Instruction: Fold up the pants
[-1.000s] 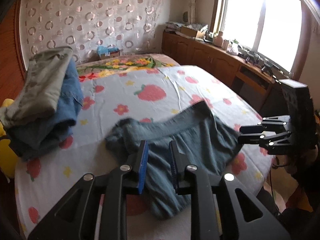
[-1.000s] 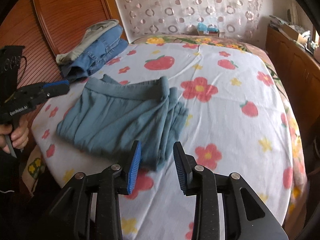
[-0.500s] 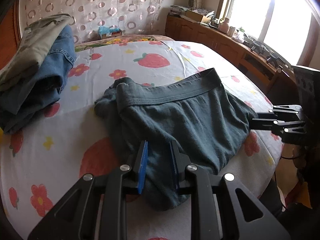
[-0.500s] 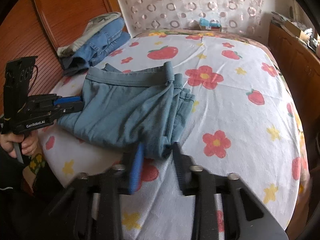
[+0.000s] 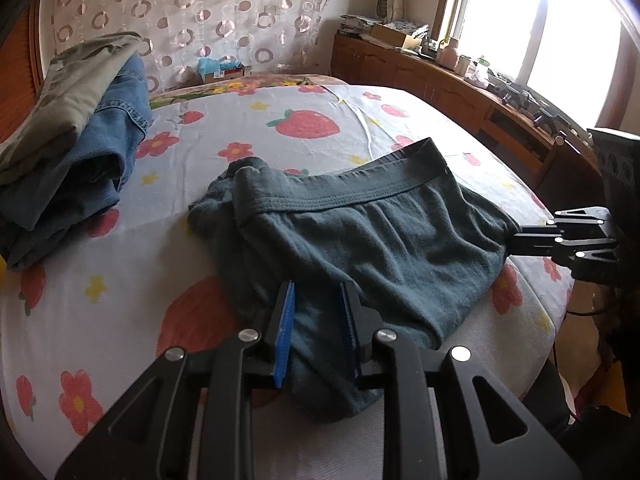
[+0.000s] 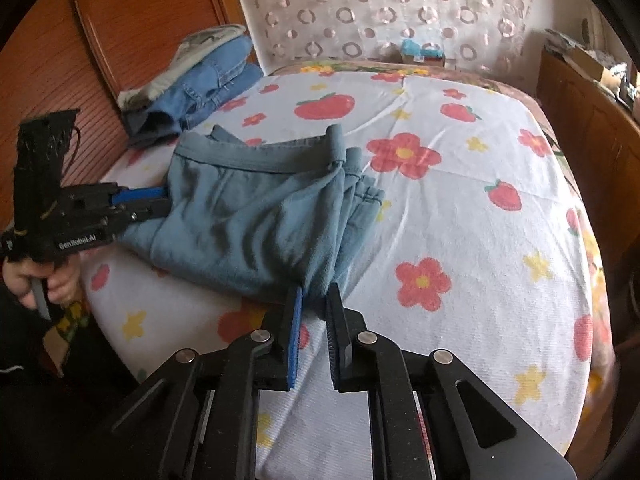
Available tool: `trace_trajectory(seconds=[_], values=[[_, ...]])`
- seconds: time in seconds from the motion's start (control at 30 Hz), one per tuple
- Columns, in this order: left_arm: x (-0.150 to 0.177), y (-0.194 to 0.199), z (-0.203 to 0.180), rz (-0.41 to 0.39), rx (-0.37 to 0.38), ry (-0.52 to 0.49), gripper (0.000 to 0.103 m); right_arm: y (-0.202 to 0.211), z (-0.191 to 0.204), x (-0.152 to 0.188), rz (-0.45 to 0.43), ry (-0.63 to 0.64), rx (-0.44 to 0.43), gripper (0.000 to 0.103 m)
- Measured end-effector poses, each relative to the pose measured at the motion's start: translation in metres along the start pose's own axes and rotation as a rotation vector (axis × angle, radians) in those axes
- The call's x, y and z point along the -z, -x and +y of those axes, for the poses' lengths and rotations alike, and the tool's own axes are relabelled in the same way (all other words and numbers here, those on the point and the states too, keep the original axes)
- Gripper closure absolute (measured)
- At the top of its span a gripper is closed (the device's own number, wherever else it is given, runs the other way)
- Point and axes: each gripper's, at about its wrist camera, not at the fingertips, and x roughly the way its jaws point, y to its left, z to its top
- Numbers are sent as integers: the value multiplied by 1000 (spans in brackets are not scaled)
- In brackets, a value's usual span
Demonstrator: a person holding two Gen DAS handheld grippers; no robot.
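Note:
A pair of blue-grey shorts (image 5: 360, 236) lies flat on the bed with its waistband toward the far side. It also shows in the right wrist view (image 6: 256, 216). My left gripper (image 5: 318, 300) has its jaws around the shorts' near hem, with cloth between the blue pads. In the right wrist view the left gripper (image 6: 162, 202) meets the shorts' left edge. My right gripper (image 6: 316, 294) has its jaws narrowed on the shorts' near right corner. In the left wrist view the right gripper (image 5: 512, 240) touches the shorts' right edge.
A stack of folded jeans and khaki pants (image 5: 76, 132) lies at the bed's left, by the wooden headboard (image 6: 132, 20). The strawberry-and-flower sheet (image 6: 460, 208) covers the bed. A wooden cabinet (image 5: 432, 80) with clutter runs under the window at right.
Both grippers moved down and in to the shorts' near edge. The right jaws have narrowed onto the corner, and the left jaws now straddle the hem. The shorts lie flatter.

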Motion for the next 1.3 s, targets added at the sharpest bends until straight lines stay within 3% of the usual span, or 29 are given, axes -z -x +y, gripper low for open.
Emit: trace_trajectory(seconds=[0.13,0.2,0.3,0.57,0.97,1.17,1.3], values=[[1,0,-2,-6,-5,-7,78,7,1,-6,-28,-10,25,72],[1,0,-4,-10,-9,-13,77,12,-2,-10,-62,-28,32,50],[1,0,-5,-13,-15,-20,76,11,-10,-17,-93,-62,36,40],[1,-1,-11,-15,-24,-36,68,-17,-12,-40,-73,-63,54,39],[-6,3,-9,-15,-31,-20,67,-50,-11,-51,13,-31,73,38],[-24,15,5,-66,-50,5,67,-54,-12,-54,5,-11,97,38],[-34,6,19,-59,-71,27,67,-57,-7,-51,-20,31,124,37]])
